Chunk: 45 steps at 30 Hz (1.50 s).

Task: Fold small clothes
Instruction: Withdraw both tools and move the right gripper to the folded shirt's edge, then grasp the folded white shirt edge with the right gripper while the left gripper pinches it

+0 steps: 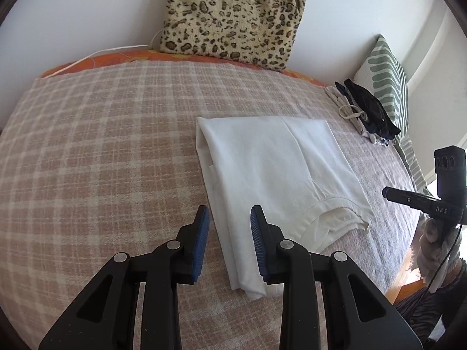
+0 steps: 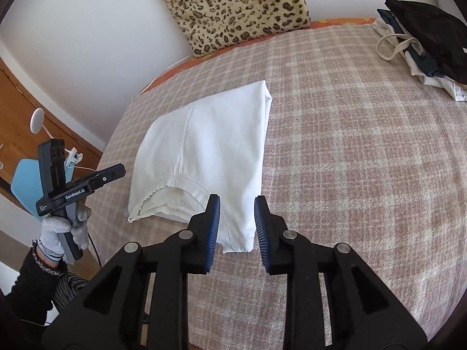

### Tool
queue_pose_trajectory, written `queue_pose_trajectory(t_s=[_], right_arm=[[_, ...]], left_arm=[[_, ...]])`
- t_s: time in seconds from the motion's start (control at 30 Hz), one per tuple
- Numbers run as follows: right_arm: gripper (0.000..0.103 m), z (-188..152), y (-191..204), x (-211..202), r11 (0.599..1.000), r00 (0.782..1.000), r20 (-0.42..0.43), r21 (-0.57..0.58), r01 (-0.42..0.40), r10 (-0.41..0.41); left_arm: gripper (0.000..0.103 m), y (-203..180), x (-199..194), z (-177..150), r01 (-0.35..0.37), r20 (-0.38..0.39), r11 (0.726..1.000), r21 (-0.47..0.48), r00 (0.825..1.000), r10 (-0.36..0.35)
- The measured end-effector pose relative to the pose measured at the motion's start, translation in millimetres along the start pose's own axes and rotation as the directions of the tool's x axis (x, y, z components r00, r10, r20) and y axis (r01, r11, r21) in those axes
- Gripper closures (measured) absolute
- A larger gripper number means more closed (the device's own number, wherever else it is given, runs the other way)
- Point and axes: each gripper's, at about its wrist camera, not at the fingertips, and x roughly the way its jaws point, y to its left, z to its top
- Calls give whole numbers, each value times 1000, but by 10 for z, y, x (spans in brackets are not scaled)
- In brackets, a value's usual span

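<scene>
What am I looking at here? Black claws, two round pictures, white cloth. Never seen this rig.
No robot: a person holds a two-finger gripper in each hand, with a fisheye camera on each. One picture looks along the left gripper, the other along the right gripper. Both are open and hold nothing. On the pink-and-cream checked blanket lies a folded white cotton garment, with a stack of dark and pale folded clothes at the far edge. A leopard-print plush cushion leans on the wall.
</scene>
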Motion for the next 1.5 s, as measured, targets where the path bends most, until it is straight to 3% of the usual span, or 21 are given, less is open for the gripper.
queue_pose_trajectory(t_s=[0.17, 0.23, 0.43, 0.73, 0.93, 1.0, 1.03, 1.07, 1.1, 1.13, 1.3, 1.4, 1.5], right_arm=[[77, 55, 295, 155, 994, 1000, 24, -106, 23, -20], [77, 68, 422, 218, 990, 999, 26, -137, -18, 22], [77, -18, 743, 553, 967, 998, -55, -253, 6, -21], [77, -207, 623, 652, 944, 989, -134, -328, 18, -65], [77, -171, 487, 468, 962, 989, -149, -267, -62, 22], [72, -121, 429, 357, 969, 991, -124, -237, -76, 48], [59, -91, 389, 304, 972, 994, -104, -226, -68, 45], [48, -61, 346, 254, 974, 996, -80, -219, -50, 34], [45, -27, 299, 217, 977, 998, -63, -212, -35, 22], [43, -1, 245, 196, 980, 998, -60, -197, -25, 13], [43, 38, -59, 172, 998, 998, -61, -62, -29, 25], [43, 18, -178, 203, 999, 997, -72, -10, -40, 40], [43, 2, -220, 227, 998, 994, -82, 21, -65, 67]], left_arm=[[76, 76, 113, 301, 0, 67, 1000, -17, 998, 1], [76, 103, 236, 414, -11, 64, 1000, -17, 998, 12], [76, 163, 583, 626, -79, 39, 997, -1, 996, 79], [76, 236, 724, 664, -183, 27, 981, 62, 983, 182], [76, 311, 752, 653, -218, 27, 973, 78, 976, 216], [76, 310, 744, 658, -213, 29, 973, 85, 977, 211], [75, 309, 742, 662, -210, 30, 974, 87, 978, 208], [69, 306, 738, 662, -209, 31, 974, 86, 978, 207], [58, 301, 740, 665, -213, 30, 973, 86, 977, 211], [55, 298, 737, 670, -216, 28, 973, 84, 976, 214], [51, 387, 715, 724, -157, 13, 987, 25, 988, 156], [49, 543, 663, 764, -60, 12, 995, -83, 998, 62], [49, 709, 622, 808, 51, 19, 977, -209, 999, -48]])
